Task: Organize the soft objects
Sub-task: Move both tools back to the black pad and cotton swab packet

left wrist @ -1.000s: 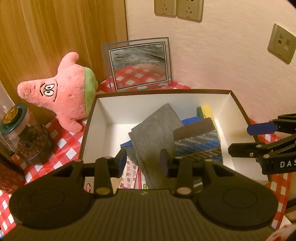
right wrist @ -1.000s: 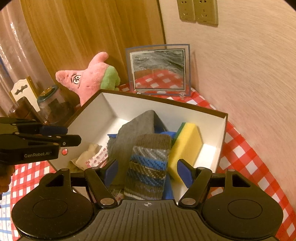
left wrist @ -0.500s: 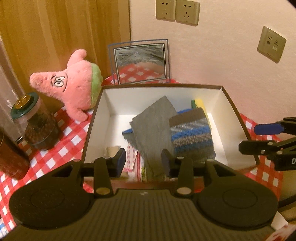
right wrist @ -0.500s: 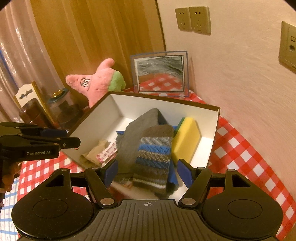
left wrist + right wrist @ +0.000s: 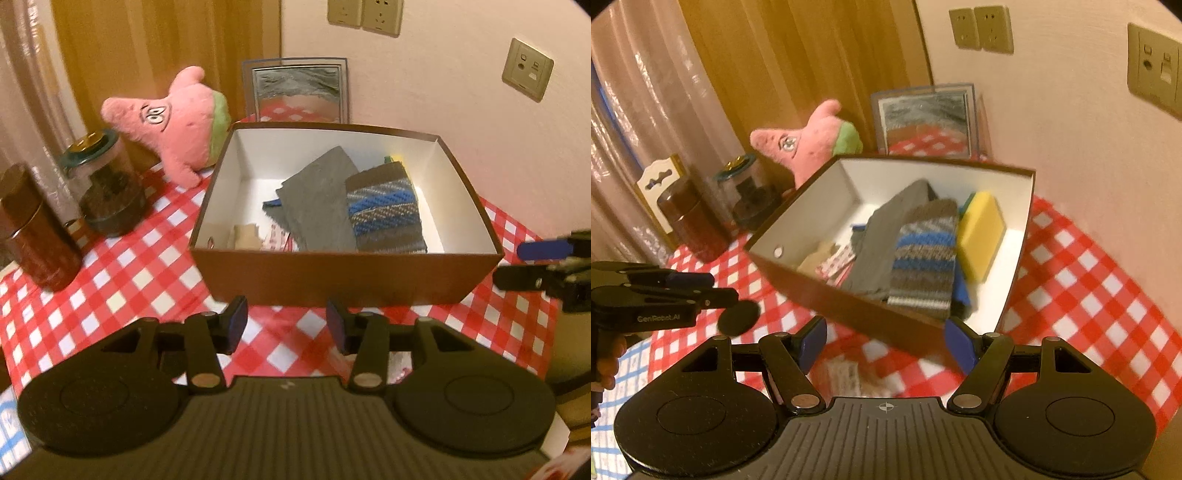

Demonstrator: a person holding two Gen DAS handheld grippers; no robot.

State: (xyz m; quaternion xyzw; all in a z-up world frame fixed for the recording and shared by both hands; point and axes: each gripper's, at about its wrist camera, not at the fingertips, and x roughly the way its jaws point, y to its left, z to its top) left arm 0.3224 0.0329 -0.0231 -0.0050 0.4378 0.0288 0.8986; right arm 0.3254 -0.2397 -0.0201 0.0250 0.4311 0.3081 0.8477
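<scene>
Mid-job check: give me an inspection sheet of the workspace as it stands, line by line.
Surface: red-and-white checked tablecloth, bare in front of the box.
Job's things: brown box holds a striped knitted piece, grey cloth, yellow sponge and small items at its near left; pink star plush lies outside, behind the box.
Clutter: glass jar, brown canister, framed picture.
Grippers: left tool open, jaws have just been opening, nothing between them; right tool open, empty.
Cables: nothing seen.
Surroundings: wall sockets, wooden panel, curtain.
</scene>
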